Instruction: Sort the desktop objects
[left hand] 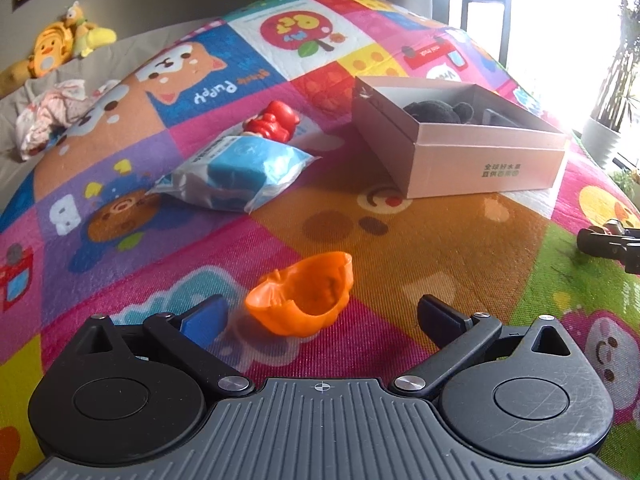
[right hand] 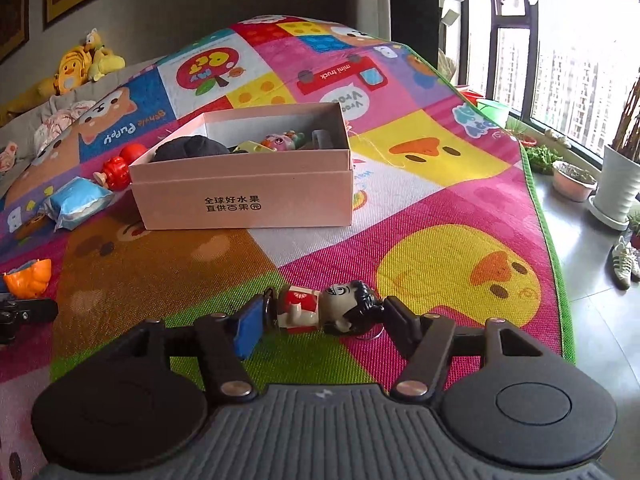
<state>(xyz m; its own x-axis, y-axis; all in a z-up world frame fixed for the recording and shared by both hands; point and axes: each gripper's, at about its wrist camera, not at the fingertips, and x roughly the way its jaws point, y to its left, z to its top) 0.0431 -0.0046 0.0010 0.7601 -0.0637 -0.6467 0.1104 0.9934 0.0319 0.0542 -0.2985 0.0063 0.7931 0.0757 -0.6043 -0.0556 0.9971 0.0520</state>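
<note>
My left gripper (left hand: 320,312) is open, its jaws on either side of an orange pumpkin-shaped shell (left hand: 304,300) lying on the play mat (left hand: 440,240), not touching it. My right gripper (right hand: 324,316) has its jaws around a small figurine (right hand: 324,308) with black hair and a red and white body, lying on its side; the fingers touch its ends. A pink cardboard box (right hand: 244,196) holds a dark plush and small toys; it also shows in the left wrist view (left hand: 480,160). A blue packet (left hand: 236,168) and a red toy (left hand: 274,120) lie left of the box.
Plush toys (left hand: 60,48) and crumpled cloth (left hand: 52,120) sit at the far left on grey bedding. The mat's green edge (right hand: 548,240) drops to a tiled floor with plant pots (right hand: 616,184) and shoes (right hand: 624,264). The right gripper shows at the left wrist view's right edge (left hand: 612,240).
</note>
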